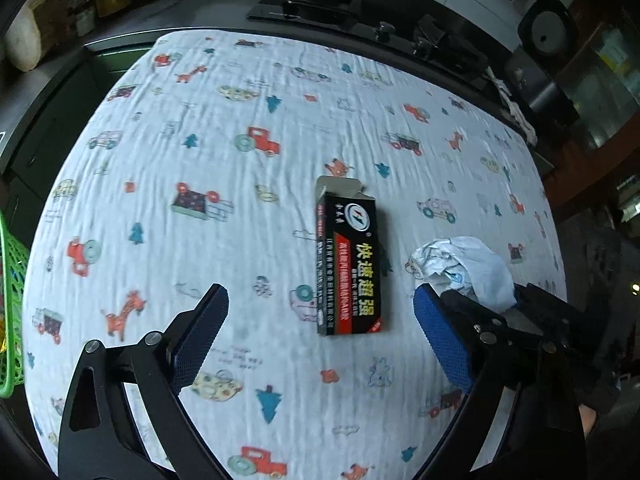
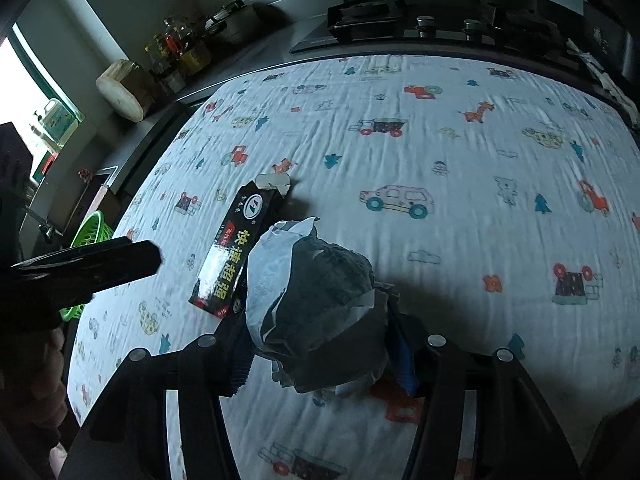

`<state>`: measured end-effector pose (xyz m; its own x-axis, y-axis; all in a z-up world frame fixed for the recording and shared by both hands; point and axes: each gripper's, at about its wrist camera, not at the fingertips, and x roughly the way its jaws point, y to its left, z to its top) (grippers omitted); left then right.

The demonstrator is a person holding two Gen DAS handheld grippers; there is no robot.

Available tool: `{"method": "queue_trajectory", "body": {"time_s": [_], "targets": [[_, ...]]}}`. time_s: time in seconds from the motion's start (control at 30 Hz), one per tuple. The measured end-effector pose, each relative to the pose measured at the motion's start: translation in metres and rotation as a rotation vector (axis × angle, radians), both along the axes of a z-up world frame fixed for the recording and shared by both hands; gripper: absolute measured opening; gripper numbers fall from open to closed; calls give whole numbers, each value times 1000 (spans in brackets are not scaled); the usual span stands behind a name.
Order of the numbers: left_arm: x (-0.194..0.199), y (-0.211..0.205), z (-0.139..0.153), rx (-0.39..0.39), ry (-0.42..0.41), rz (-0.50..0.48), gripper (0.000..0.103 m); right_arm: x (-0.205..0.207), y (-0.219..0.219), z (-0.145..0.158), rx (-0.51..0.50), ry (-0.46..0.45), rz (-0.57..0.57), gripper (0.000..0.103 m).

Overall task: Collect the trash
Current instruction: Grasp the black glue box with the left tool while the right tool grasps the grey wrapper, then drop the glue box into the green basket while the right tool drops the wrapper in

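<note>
Boxes: one black carton (image 1: 347, 258) flat on the cloth-covered desk (image 1: 200, 92).
Paper wads: one crumpled paper (image 2: 308, 300), beside it.
Baskets: one green basket (image 2: 90, 232).
Left gripper (image 1: 320, 304): wide, empty.
Right gripper (image 2: 320, 354): clamping the paper.

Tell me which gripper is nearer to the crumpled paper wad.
Right. The right gripper has its jaws around the crumpled paper wad. The left gripper hangs open over the black box, the wad beside its right finger.
</note>
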<state>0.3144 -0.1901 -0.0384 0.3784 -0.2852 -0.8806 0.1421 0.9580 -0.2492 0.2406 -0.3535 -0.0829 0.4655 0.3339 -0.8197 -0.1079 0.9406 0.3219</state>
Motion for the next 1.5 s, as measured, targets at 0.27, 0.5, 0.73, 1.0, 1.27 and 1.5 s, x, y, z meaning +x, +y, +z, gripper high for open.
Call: {"method": "queue_trajectory", "body": {"time_s": [0.27, 0.5, 0.73, 1.0, 1.27, 1.5], "targets": [[11, -24, -18, 25, -4, -33, 89, -11, -13, 4, 4, 7, -22, 54], [21, -32, -41, 45, 16, -33, 76, -15, -22, 1, 7, 13, -36, 54], [21, -38, -52, 123, -9, -47, 60, -18, -23, 2, 11, 14, -41, 54], [7, -23, -40, 146, -43, -72, 45, -25, -13, 5, 20, 12, -36, 54], [-26, 15, -2, 124, -105, -51, 45, -38, 19, 19, 23, -9, 2, 54], [-59, 70, 30, 122, -162, 6, 45, -50, 61, 32, 24, -31, 59, 54]]}}
